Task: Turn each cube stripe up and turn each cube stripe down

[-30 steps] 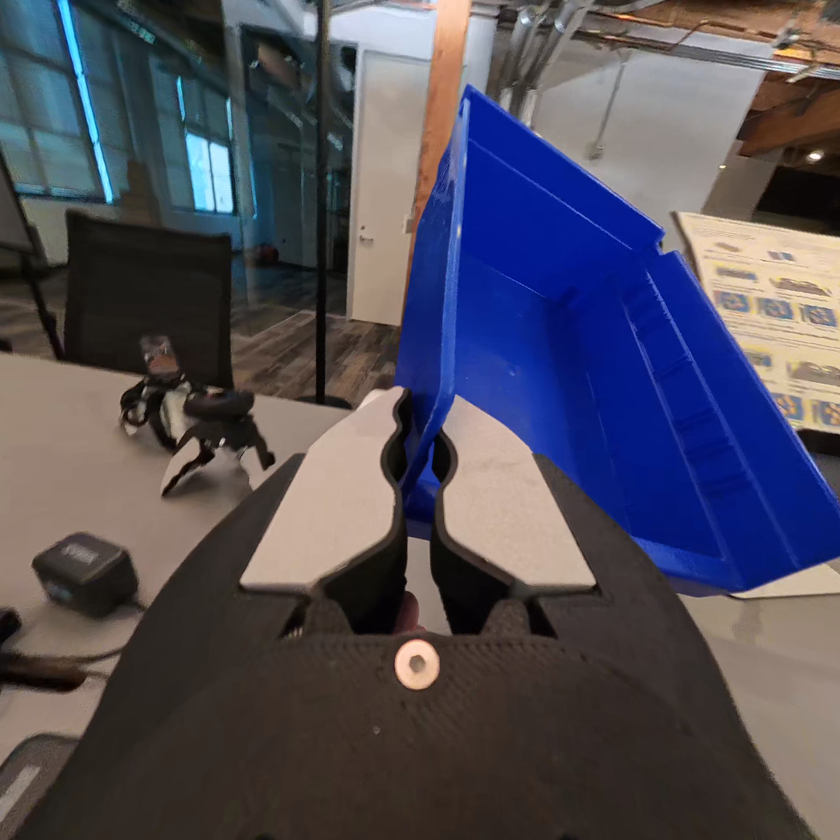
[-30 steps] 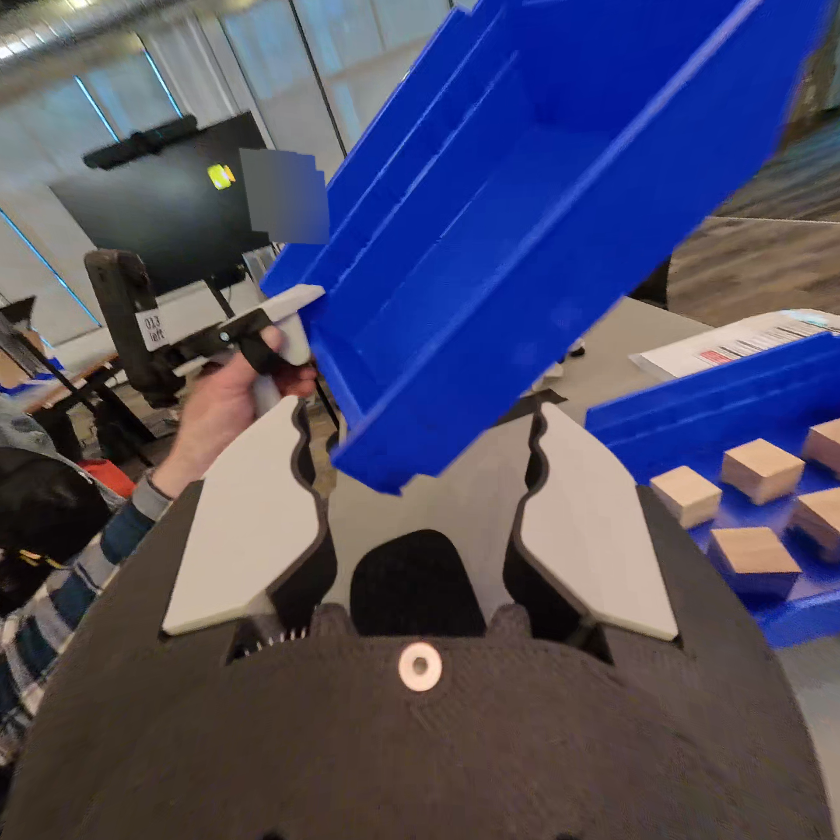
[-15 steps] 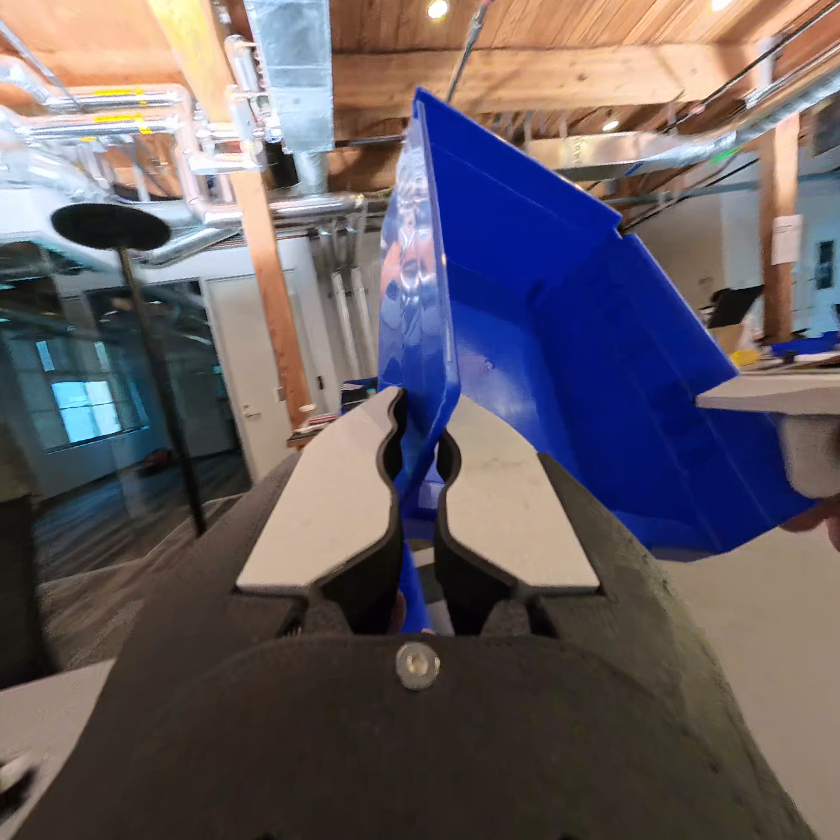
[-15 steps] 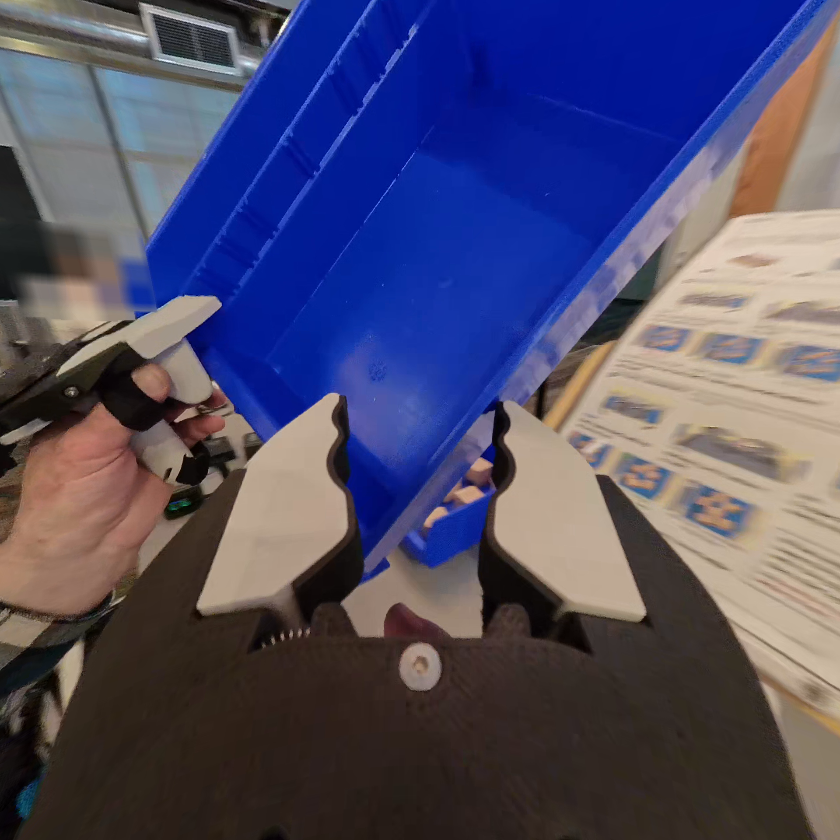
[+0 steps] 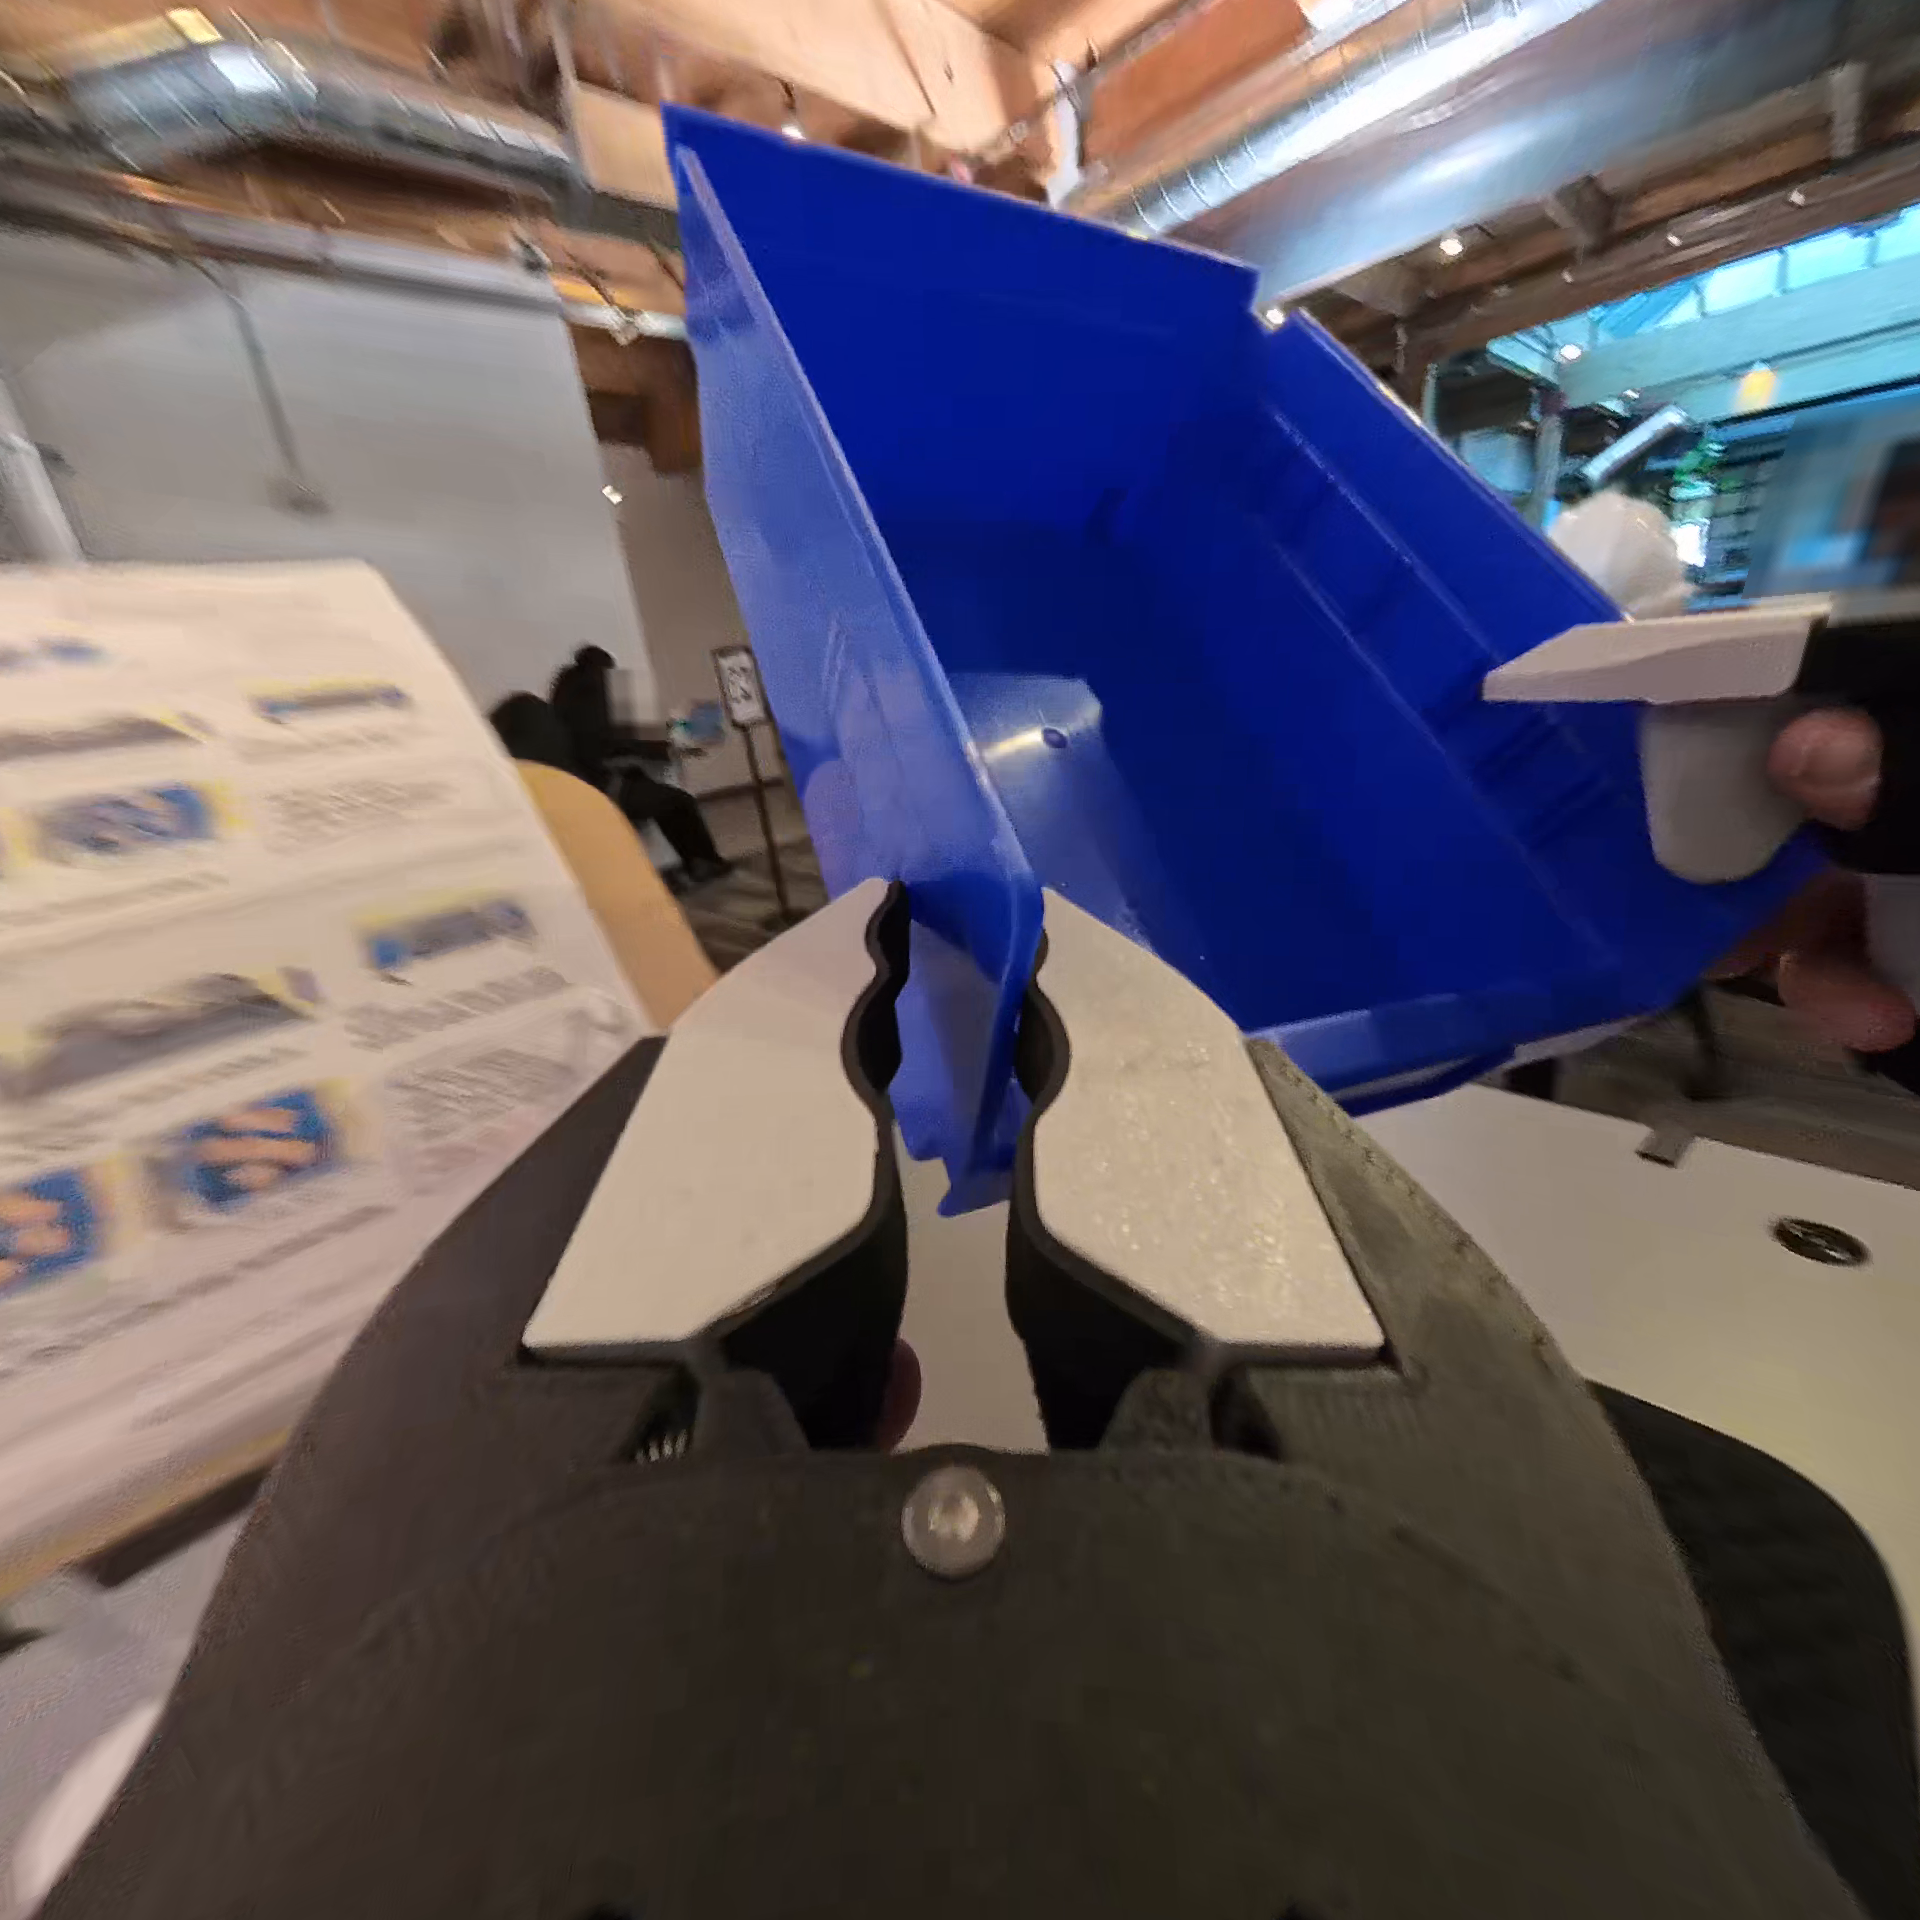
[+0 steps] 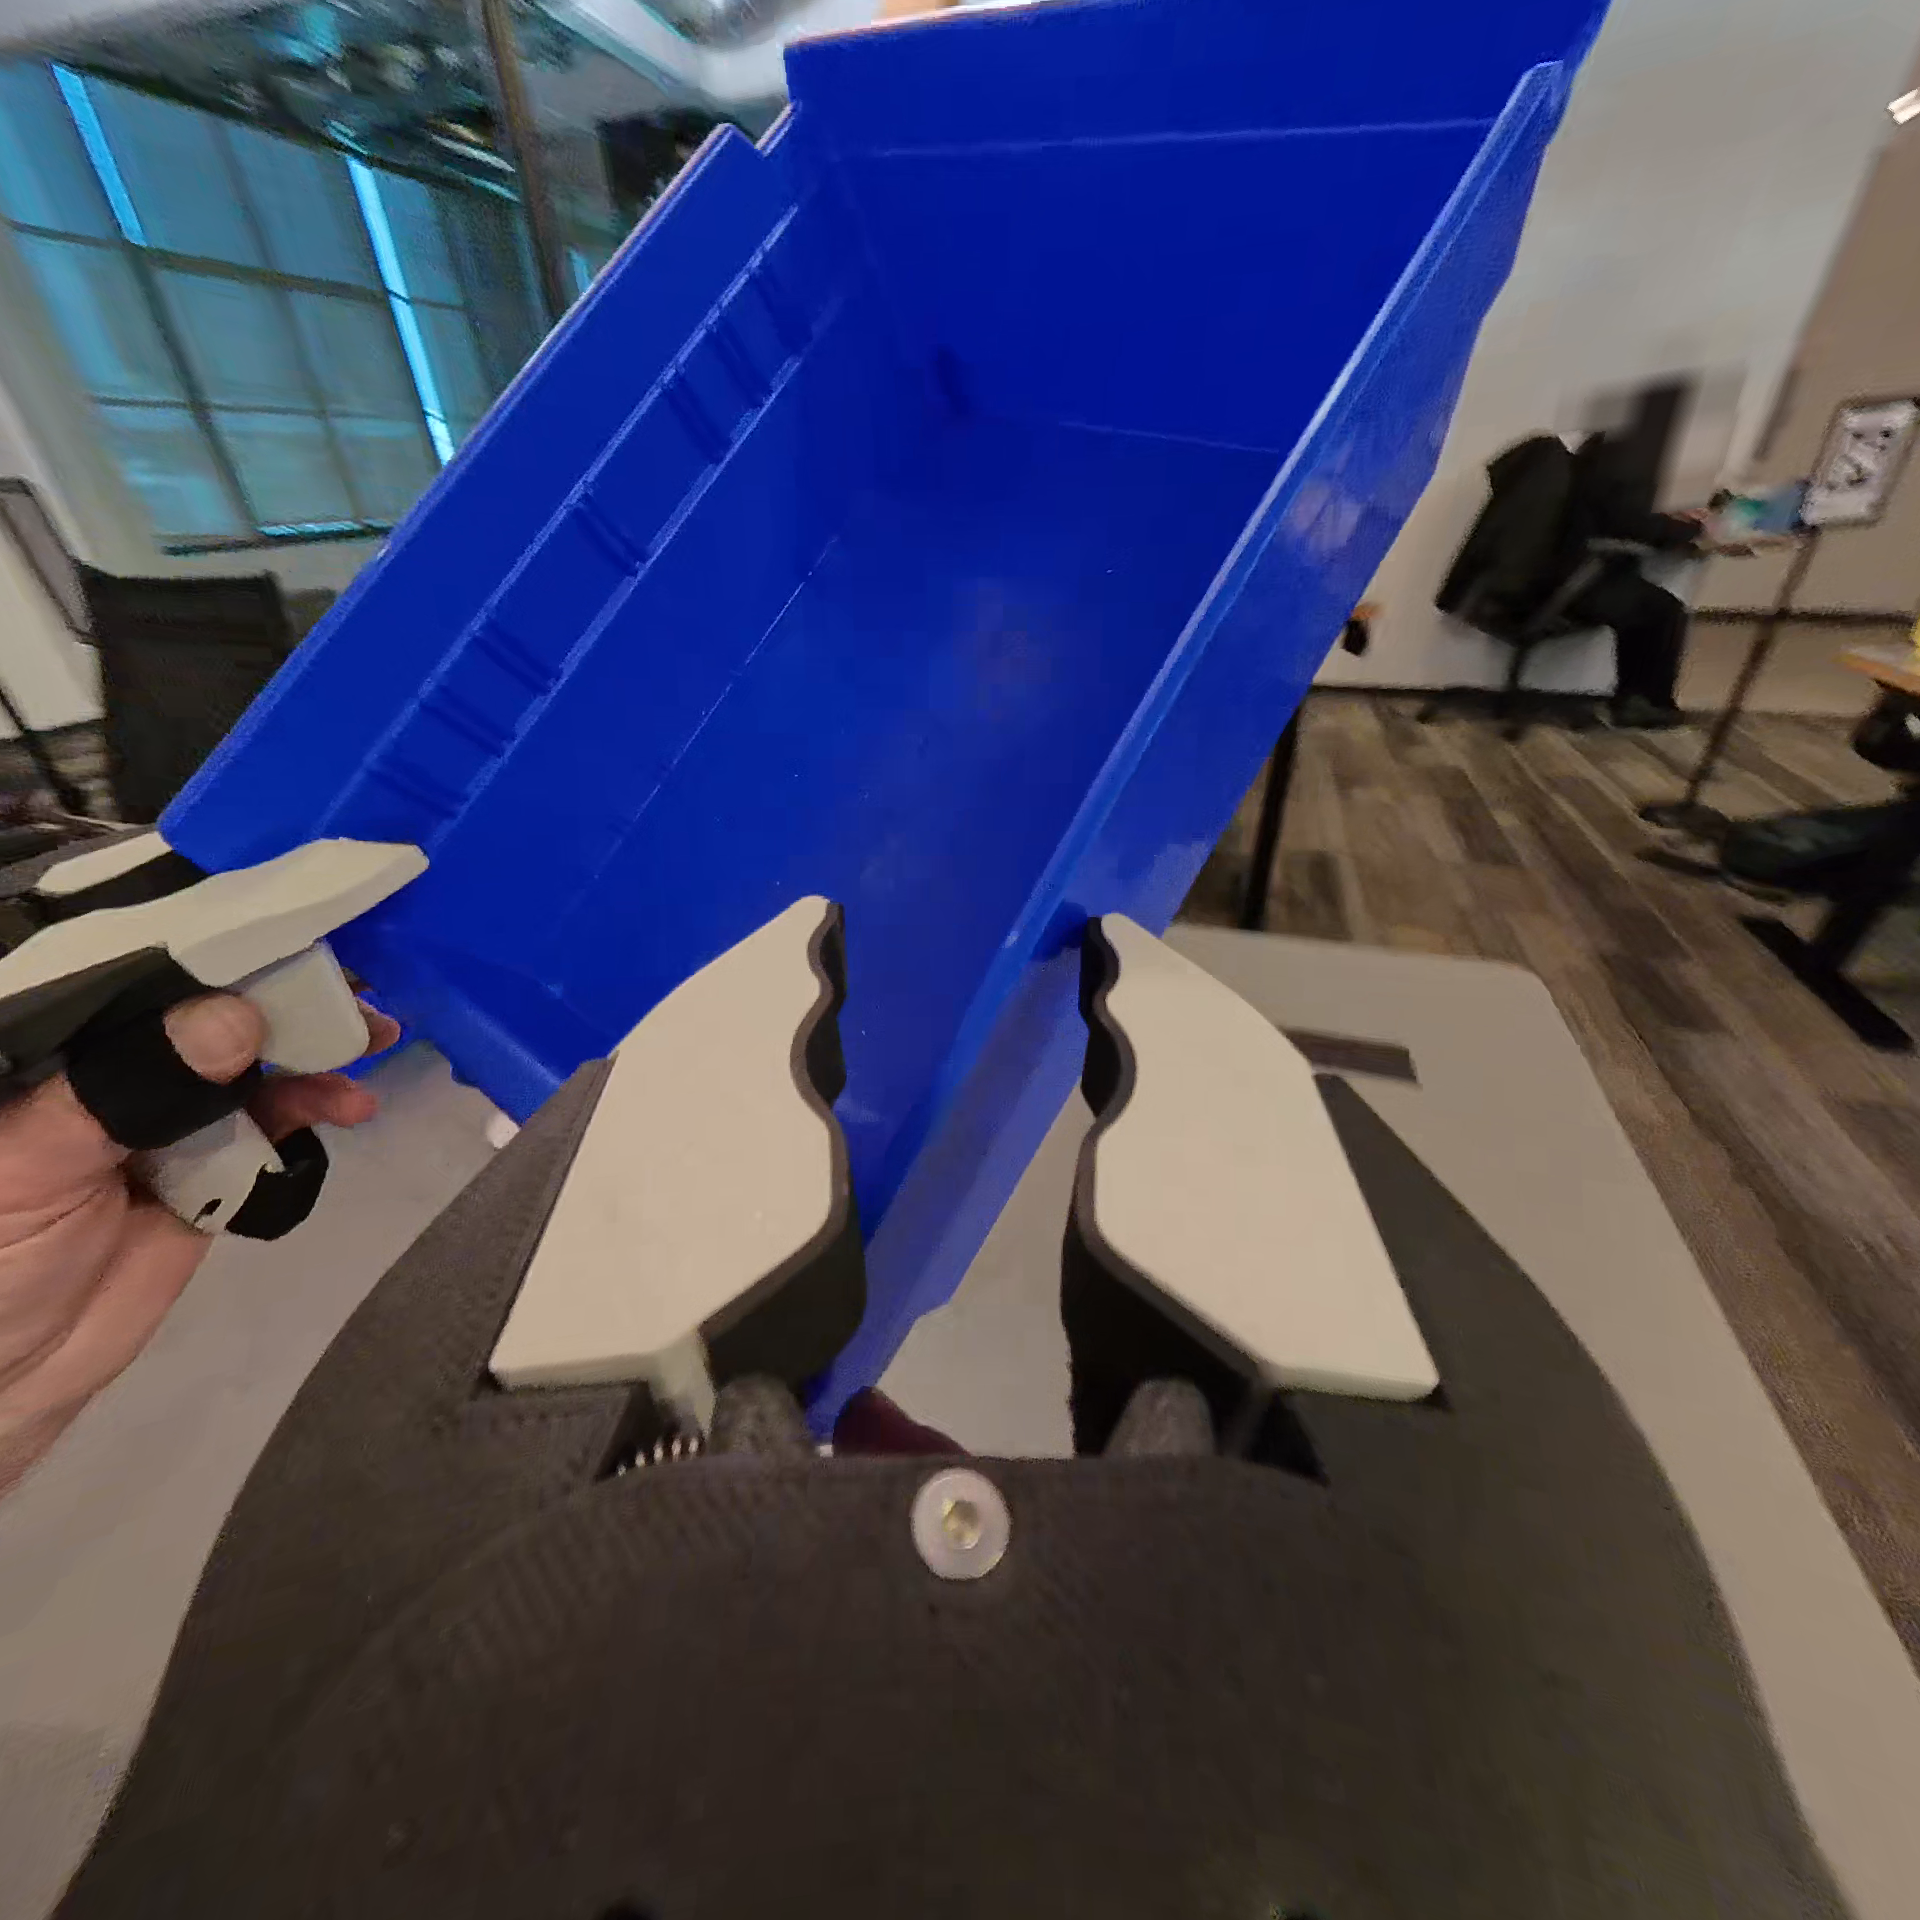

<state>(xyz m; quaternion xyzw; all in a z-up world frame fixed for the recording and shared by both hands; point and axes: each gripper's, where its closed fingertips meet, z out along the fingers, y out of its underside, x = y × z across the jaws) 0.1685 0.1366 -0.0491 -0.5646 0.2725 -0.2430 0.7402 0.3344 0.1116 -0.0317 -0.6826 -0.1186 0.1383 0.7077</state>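
Observation:
An empty blue bin [image 5: 1195, 623] hangs tilted in the air between both grippers, its open side toward the cameras. My left gripper [image 5: 966, 904] is shut on one side wall near the corner. My right gripper [image 6: 961, 925] is closed on the thick rim of the opposite side wall of the bin [image 6: 935, 520]. Each gripper shows in the other's view: the right gripper [image 5: 1662, 675] at the bin's far wall, the left gripper [image 6: 239, 904] at its lower left corner, held by a hand [image 6: 62, 1247]. No cubes are in view.
A grey table [image 6: 1558, 1143] lies below the bin and also shows in the left wrist view [image 5: 1610, 1299]. A printed poster [image 5: 208, 883] stands at the left. People sit at desks in the background [image 6: 1558, 582].
The bin has swung round in the air with both grippers. The right jaws, wide open a second ago, have closed on the bin's wall. The second bin with wooden cubes has left the view.

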